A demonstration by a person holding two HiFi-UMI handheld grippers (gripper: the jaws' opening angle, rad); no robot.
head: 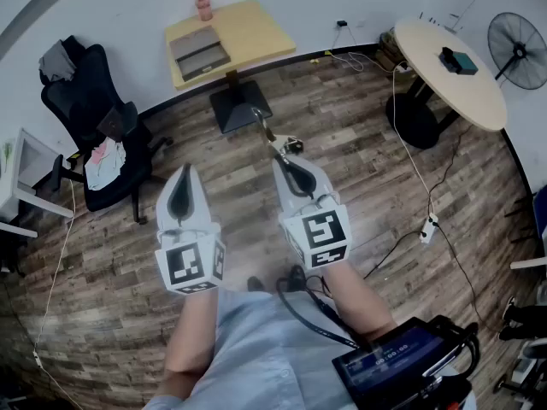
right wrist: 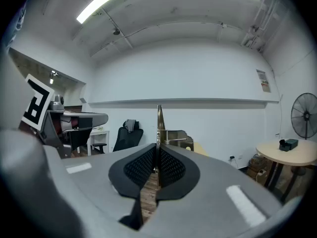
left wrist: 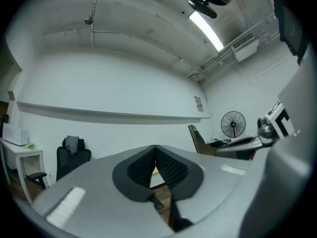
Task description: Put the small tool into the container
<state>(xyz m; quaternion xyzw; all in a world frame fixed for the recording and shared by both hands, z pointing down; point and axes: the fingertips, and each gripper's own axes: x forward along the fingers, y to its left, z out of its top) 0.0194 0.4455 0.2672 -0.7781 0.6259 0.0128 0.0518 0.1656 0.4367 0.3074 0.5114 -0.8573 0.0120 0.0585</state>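
Currently, a slim brass-coloured metal tool (right wrist: 159, 125) is pinched by the right gripper (right wrist: 157, 152), its long axis aimed at the grey rectangular container (head: 201, 51), well apart on the yellow square table (head: 256, 28). The left gripper (left wrist: 155, 152) is pressed together, empty.

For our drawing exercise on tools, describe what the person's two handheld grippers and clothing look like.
Both the left gripper and right gripper are pale grey, tapering shells with black ribbed pads. Each carries a white cube with black square markers. The person wears a light blue shirt; a black cord hangs by it.
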